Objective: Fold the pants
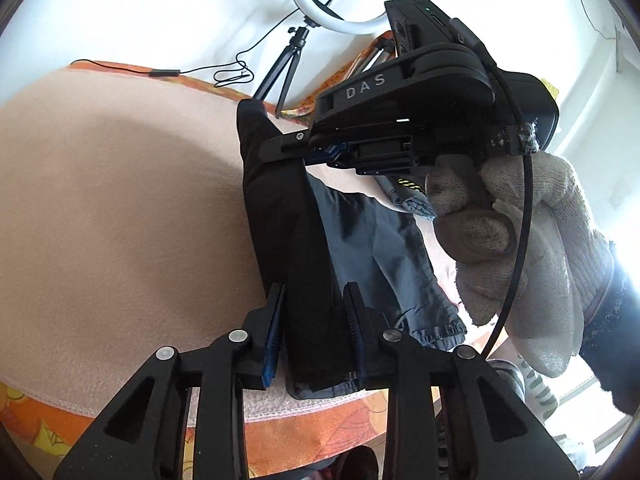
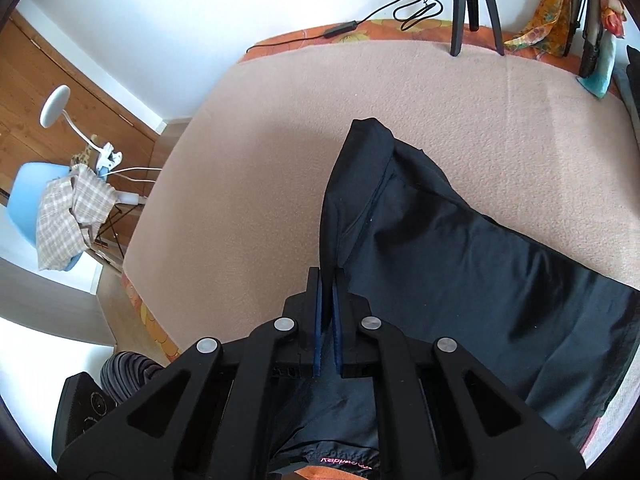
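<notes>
Dark navy pants (image 1: 304, 248) lie on a beige blanket (image 1: 120, 200) over a table. My left gripper (image 1: 316, 300) is shut on a thick bunched fold of the pants near the table's front edge. My right gripper (image 2: 328, 280) is shut on a thin edge of the pants (image 2: 440, 248), which spread out to the right of it. In the left wrist view the right gripper's black body (image 1: 400, 100), held in a gloved hand (image 1: 520, 240), grips the far end of the same dark fold.
A tripod (image 1: 280, 68) with a ring light (image 1: 348, 0) and a cable (image 2: 416, 4) stand at the table's far edge. An orange patterned cloth (image 1: 320, 420) shows under the blanket. A blue chair with a checked cloth (image 2: 68, 212) stands left of the table.
</notes>
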Available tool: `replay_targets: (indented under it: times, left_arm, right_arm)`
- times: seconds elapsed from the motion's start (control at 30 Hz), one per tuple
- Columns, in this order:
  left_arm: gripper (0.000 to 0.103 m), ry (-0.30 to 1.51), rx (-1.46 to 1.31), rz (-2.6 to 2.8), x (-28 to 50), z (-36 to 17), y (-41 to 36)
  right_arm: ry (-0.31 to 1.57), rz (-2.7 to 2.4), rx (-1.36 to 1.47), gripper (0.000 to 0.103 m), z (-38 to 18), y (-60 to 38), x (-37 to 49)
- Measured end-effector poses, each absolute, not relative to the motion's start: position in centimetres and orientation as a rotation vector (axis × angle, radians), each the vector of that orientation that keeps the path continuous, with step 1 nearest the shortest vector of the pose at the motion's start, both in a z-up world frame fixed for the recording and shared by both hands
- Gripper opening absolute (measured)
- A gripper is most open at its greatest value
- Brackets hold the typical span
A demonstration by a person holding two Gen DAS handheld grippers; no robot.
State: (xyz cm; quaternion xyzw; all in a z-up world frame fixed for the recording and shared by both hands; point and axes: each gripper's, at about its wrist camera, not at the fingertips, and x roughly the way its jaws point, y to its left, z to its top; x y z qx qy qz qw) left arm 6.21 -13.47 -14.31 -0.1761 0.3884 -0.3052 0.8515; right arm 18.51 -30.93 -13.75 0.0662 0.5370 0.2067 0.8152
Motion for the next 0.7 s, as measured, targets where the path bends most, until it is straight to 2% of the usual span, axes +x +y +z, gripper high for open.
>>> replay_targets:
  times: [0.07, 0.37, 0.7]
  left_arm:
    - [0.044, 0.805, -0.365, -0.639, 5.9, -13.4, -13.3]
    - [0.045, 0.677, -0.34, -0.643, 4.2, -9.0, -10.5]
    - [0.045, 0.751, -0.212, -0.695, 7.8, -10.8, -17.2]
  right_arm:
    - [1.12, 0.447, 0.15, 0.005, -12.9, -31.8, 17.7]
    - [1.033, 0.434, 0.245, 0.005, -10.7, -36.8, 15.2]
    - [1.02, 0.363, 0.331, 0.005, -10.4, -44.9, 13.3]
